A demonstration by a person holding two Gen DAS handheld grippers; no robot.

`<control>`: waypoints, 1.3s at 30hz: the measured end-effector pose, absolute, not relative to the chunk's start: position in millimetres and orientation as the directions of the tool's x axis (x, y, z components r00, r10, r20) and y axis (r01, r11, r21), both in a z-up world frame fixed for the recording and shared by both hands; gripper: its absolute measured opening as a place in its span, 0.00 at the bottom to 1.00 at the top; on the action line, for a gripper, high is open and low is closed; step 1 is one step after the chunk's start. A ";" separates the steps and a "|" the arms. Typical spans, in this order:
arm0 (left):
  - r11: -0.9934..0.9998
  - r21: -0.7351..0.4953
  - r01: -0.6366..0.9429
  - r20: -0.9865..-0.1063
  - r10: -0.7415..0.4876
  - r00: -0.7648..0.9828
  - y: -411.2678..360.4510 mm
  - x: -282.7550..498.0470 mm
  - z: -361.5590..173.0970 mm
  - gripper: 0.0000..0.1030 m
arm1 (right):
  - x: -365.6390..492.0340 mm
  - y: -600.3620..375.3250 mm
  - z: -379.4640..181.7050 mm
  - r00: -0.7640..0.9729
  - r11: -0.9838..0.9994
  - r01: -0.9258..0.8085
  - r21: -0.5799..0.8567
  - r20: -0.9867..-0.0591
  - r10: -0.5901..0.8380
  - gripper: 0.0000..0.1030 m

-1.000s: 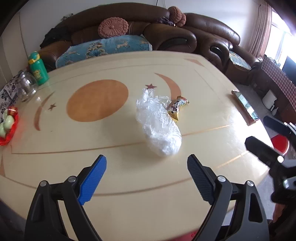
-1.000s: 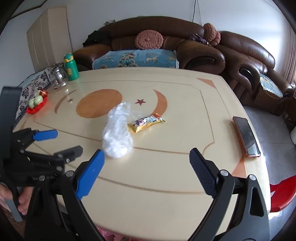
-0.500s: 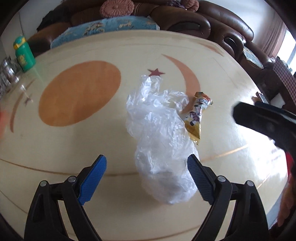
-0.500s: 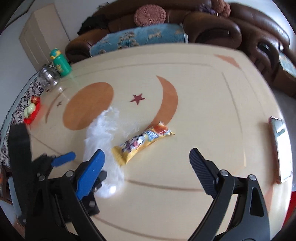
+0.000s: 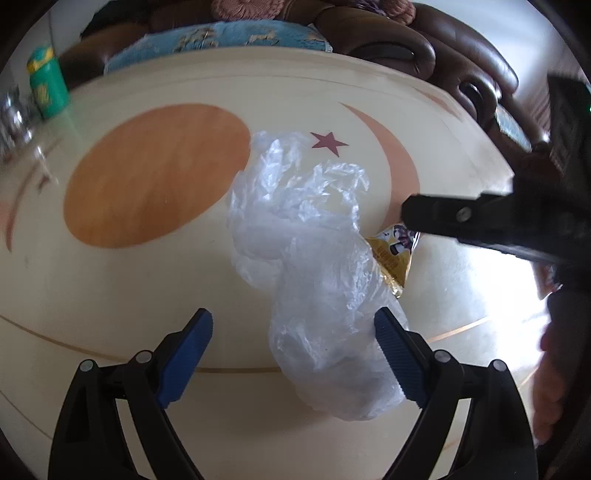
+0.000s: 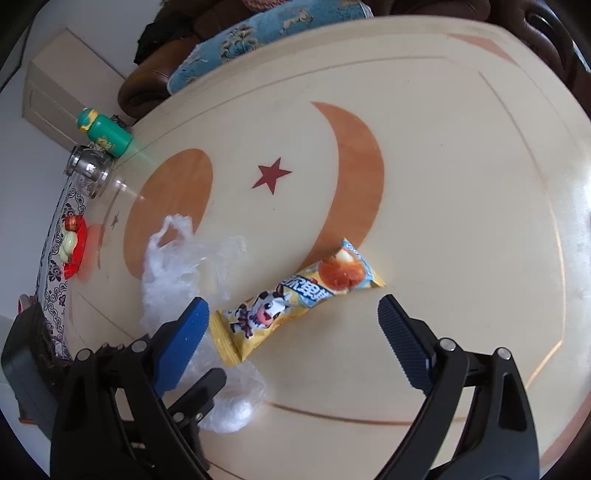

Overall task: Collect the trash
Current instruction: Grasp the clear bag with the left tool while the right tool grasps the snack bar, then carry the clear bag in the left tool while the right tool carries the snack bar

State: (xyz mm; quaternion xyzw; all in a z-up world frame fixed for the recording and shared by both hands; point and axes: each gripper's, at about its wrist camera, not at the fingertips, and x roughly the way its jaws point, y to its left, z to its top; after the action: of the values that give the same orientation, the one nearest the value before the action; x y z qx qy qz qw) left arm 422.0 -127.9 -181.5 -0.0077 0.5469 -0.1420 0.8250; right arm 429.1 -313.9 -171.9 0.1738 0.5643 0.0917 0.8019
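Note:
A crumpled clear plastic bag [image 5: 314, 266] lies on the cream table [image 5: 147, 277]; it also shows in the right wrist view [image 6: 177, 269]. A yellow snack wrapper [image 6: 295, 295] with a cartoon cow lies just right of the bag; in the left wrist view only its end [image 5: 393, 254] shows. My left gripper [image 5: 293, 339] is open, low over the table, with the bag's near end between its fingers. My right gripper [image 6: 291, 325] is open, its fingers either side of the wrapper's near part. Its black arm crosses the left wrist view at right.
A green bottle [image 6: 105, 134], a glass jar [image 6: 88, 173] and a red dish [image 6: 74, 251] stand at the table's left edge. A brown sofa [image 5: 406, 40] with a blue cushion [image 6: 266, 33] runs behind the table.
Both grippers have moved forward and down toward the table. The bag now reaches between the left fingers and the wrapper between the right fingers. Both stay open.

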 end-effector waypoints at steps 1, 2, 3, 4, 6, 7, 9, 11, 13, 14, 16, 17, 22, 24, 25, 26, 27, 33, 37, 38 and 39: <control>0.960 -0.179 0.215 -0.901 -0.248 0.357 -126.4 423.5 -181.4 0.84 | 430.7 -313.8 -174.1 0.337 0.923 0.063 0.381 -0.878 0.339 0.88; 0.961 -0.183 0.206 -0.902 -0.248 0.355 -125.5 425.1 -181.5 0.83 | 432.4 -313.4 -175.8 0.331 0.919 0.070 0.387 -0.878 0.344 0.88; 0.962 -0.190 0.197 -0.901 -0.250 0.354 -124.0 427.1 -182.2 0.83 | 434.5 -312.8 -177.5 0.327 0.914 0.076 0.399 -0.876 0.355 0.88; 0.961 -0.197 0.193 -0.902 -0.254 0.349 -123.7 428.9 -183.6 0.80 | 435.5 -312.9 -178.8 0.326 0.917 0.092 0.388 -0.882 0.340 0.88; 0.960 -0.211 0.182 -0.899 -0.264 0.349 -124.1 430.7 -183.1 0.78 | 438.2 -310.2 -178.7 0.323 0.929 0.096 0.356 -0.894 0.309 0.88; 0.961 -0.214 0.177 -0.899 -0.265 0.348 -124.5 431.4 -182.4 0.76 | 439.6 -308.8 -178.3 0.322 0.933 0.096 0.345 -0.898 0.299 0.88; 0.961 -0.224 0.162 -0.899 -0.268 0.348 -123.7 432.3 -181.0 0.71 | 442.5 -306.2 -178.1 0.317 0.936 0.107 0.336 -0.904 0.289 0.88; 0.965 -0.218 0.144 -0.901 -0.255 0.352 -122.7 434.4 -179.6 0.59 | 444.6 -301.9 -178.3 0.310 0.948 0.096 0.302 -0.915 0.260 0.86; 0.969 -0.217 0.121 -0.907 -0.246 0.343 -121.8 438.4 -178.7 0.55 | 447.7 -294.9 -178.2 0.301 0.969 0.080 0.234 -0.932 0.200 0.82; 0.967 -0.224 0.118 -0.908 -0.251 0.335 -122.5 439.2 -178.3 0.50 | 447.7 -295.0 -178.6 0.300 0.974 0.080 0.211 -0.937 0.178 0.74; 0.965 -0.226 0.134 -0.909 -0.258 0.328 -125.1 439.3 -177.3 0.45 | 448.6 -291.4 -176.8 0.303 0.983 0.067 0.170 -0.942 0.142 0.55; 0.967 -0.213 0.139 -0.910 -0.248 0.331 -126.1 438.7 -176.9 0.44 | 449.0 -289.6 -176.7 0.300 0.989 0.054 0.138 -0.947 0.115 0.49; 0.963 -0.223 0.149 -0.912 -0.260 0.317 -125.4 436.8 -175.4 0.35 | 443.7 -290.2 -176.6 0.298 0.997 0.016 0.079 -0.952 0.070 0.30; 0.962 -0.228 0.152 -0.913 -0.265 0.310 -123.6 436.5 -174.3 0.32 | 439.3 -293.6 -176.7 0.296 0.997 0.003 0.081 -0.952 0.076 0.25; 0.961 -0.228 0.158 -0.914 -0.267 0.306 -122.8 436.2 -173.6 0.31 | 437.5 -294.6 -176.8 0.296 0.997 -0.003 0.080 -0.952 0.077 0.23; 0.960 -0.230 0.160 -0.913 -0.270 0.305 -121.7 435.8 -172.9 0.30 | 436.8 -294.5 -176.7 0.296 0.997 -0.010 0.080 -0.952 0.079 0.21; 0.961 -0.224 0.164 -0.914 -0.266 0.307 -121.2 434.7 -172.1 0.29 | 434.8 -294.6 -176.4 0.296 0.996 -0.021 0.084 -0.951 0.086 0.19; 0.958 -0.218 0.187 -0.913 -0.268 0.306 -120.1 432.1 -170.1 0.24 | 421.4 -294.2 -174.5 0.307 0.995 -0.058 0.082 -0.947 0.096 0.18; 0.945 -0.277 0.176 -0.905 -0.318 0.282 -114.6 436.0 -169.0 0.20 | 416.0 -296.2 -173.4 0.307 0.994 -0.063 0.089 -0.946 0.104 0.18; 0.944 -0.282 0.174 -0.904 -0.322 0.282 -113.7 436.2 -168.0 0.19 | 416.5 -293.9 -173.6 0.309 0.994 -0.061 0.091 -0.945 0.106 0.18; 0.942 -0.287 0.176 -0.902 -0.327 0.283 -113.3 436.0 -166.5 0.19 | 417.4 -291.7 -173.8 0.310 0.994 -0.061 0.090 -0.945 0.104 0.18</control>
State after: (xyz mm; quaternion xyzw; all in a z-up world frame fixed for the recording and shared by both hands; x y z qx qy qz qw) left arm 436.0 -113.3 -166.5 -0.0653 0.5776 -0.1578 0.7982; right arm 417.4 -291.7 -173.8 0.0185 0.5850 0.0510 0.8092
